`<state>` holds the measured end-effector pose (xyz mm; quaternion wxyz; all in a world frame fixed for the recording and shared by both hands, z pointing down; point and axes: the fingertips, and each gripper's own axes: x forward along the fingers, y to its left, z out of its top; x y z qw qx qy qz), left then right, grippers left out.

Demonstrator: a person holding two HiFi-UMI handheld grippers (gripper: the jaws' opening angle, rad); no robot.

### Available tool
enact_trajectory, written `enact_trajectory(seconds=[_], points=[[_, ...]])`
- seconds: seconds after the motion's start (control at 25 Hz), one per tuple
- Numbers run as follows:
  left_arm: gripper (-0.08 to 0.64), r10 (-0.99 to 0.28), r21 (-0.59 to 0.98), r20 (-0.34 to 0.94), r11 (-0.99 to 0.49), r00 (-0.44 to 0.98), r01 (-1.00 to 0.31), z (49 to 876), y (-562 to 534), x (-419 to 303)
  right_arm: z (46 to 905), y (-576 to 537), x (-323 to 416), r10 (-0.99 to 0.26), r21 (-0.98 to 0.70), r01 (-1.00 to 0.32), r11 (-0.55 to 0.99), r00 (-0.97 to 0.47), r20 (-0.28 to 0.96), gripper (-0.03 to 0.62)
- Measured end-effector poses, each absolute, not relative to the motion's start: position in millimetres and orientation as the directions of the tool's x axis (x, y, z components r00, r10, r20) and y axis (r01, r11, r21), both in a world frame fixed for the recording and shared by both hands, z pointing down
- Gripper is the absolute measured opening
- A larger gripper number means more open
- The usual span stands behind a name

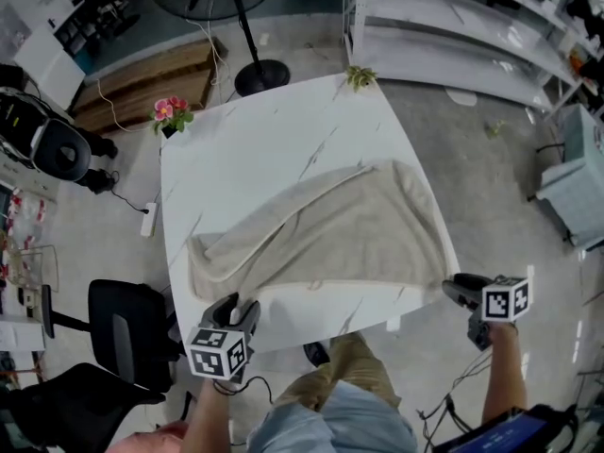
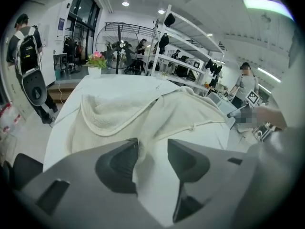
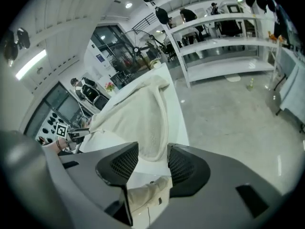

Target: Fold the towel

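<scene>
Head view first: the towel [image 1: 321,234] is sprawled across the front half of the white worktop [image 1: 245,149], already doubled over loosely with a rumpled fold line running corner to corner. The left gripper [image 1: 231,308] sits at the front edge and the right gripper [image 1: 461,291] hangs just off the right corner. Left gripper view: the gripper [image 2: 151,159] has its jaws spread, nothing pinched, and the towel [image 2: 181,113] starts right ahead of them, with its near edge showing in the gap. Right gripper view: same deal, the gripper [image 3: 152,163] is wide open and empty, and the towel's [image 3: 143,113] corner lies just past the jaws. My take is that it's terry cloth, so it's light, floppy and grippy, won't slide much, and will sag and bunch if lifted from the middle. I'd grab the two near corners right at the hem.
</scene>
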<state>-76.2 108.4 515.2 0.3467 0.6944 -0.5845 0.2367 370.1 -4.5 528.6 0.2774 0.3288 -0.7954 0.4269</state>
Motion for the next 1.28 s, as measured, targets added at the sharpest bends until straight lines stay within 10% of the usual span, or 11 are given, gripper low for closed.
enact_trajectory(seconds=[0.44,0.72,1.28], points=[[0.186,-0.791,0.238,0.589,-0.023,0.163,-0.971,461,128,-98,350,-61,271,-0.583,-0.175,-0.701,0.692,-0.685,0.437,0.163],[0.152,-0.833,0.203,0.549,0.046,0.074,-0.978,440,121,-139,297,-53,80,-0.338,0.040,-0.343,0.938,-0.887,0.316,0.156],[0.152,-0.794,0.287,0.607,0.178,0.034,-0.941,488,85,-182,479,-13,-89,0.163,0.248,0.431,0.868,-0.718,0.676,0.197]])
